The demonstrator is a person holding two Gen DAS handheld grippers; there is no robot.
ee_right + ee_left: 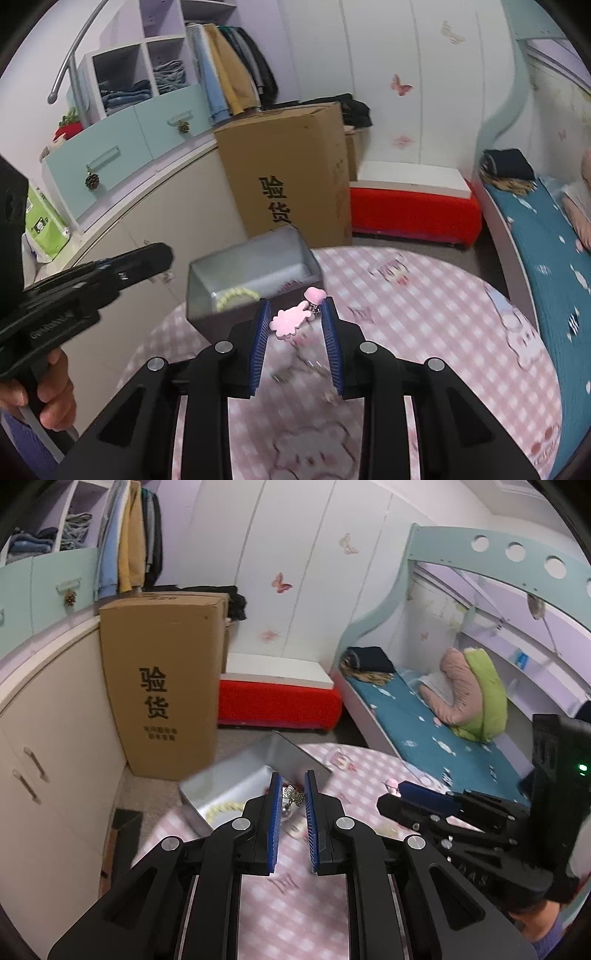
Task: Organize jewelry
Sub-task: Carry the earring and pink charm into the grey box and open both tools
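- Left wrist view: left tool [293, 788] clenched on a silver trinket [291, 794], poised at the grey box [229, 775] on the worktop [288, 886]; judged next, release inside
- Right wrist view: right tool [295, 317] grasping a pink charm [290, 320] beside the box, awaiting its turn

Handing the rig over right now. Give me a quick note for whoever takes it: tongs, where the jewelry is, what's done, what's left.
Left tongs: closed on a small silver charm, held just in front of the grey box.
Right tongs: holding a pink rabbit charm with a pink heart, near the box's front edge.
Done: yellow bead bracelet already lies in the box.
Left: drop both held pieces into the box. The pink checked tablecloth is blurred, so check it for stray pieces.
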